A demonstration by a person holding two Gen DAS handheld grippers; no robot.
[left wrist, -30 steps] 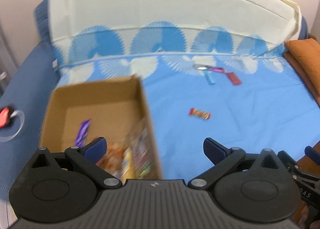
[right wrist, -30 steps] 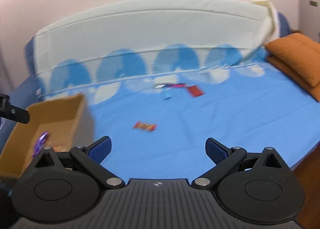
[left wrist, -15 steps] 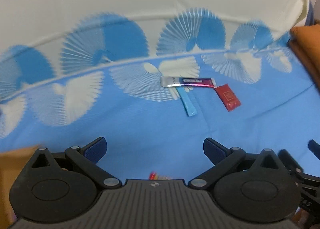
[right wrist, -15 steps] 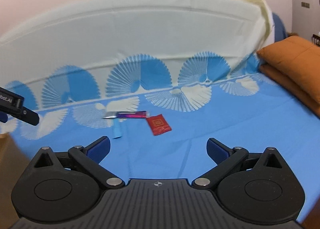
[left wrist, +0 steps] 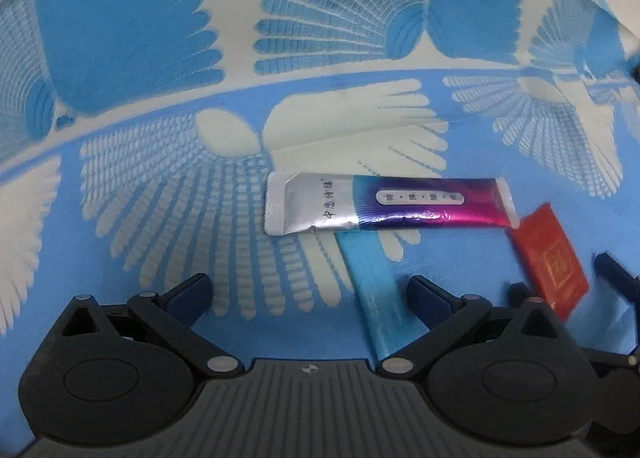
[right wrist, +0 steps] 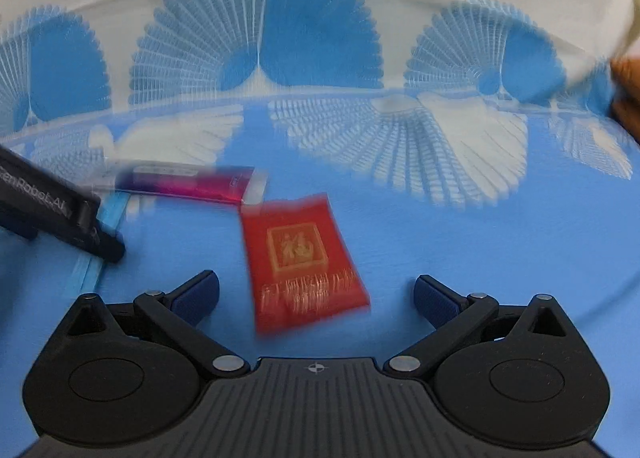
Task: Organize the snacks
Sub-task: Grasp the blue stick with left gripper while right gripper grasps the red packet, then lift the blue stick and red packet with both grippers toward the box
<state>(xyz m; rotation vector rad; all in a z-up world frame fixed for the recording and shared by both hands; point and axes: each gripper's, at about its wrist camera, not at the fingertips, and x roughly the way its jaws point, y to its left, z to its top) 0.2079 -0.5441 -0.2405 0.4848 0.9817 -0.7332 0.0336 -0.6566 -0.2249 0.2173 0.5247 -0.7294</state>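
Observation:
Three snack packets lie on the blue bedspread. A silver-and-purple stick packet (left wrist: pixel 386 203) lies crosswise just ahead of my left gripper (left wrist: pixel 308 290), which is open and empty. A light blue stick packet (left wrist: pixel 372 290) runs from under it toward the left gripper's right finger. A red square packet (right wrist: pixel 302 260) lies between the open jaws of my right gripper (right wrist: pixel 316 294), which is open and empty. The red packet also shows at the right of the left wrist view (left wrist: pixel 550 260). The purple packet (right wrist: pixel 188 181) and the blue one (right wrist: pixel 90 258) show at the left of the right wrist view.
The bedspread (left wrist: pixel 160 197) has white and blue fan patterns and rises at the back. The left gripper's body (right wrist: pixel 52 209) crosses the left edge of the right wrist view. An orange pillow edge (right wrist: pixel 628 93) shows at the far right.
Both grippers have moved forward and down close to the three packets. The cardboard box and the small red-yellow snack have dropped out of view. Both grippers stay open.

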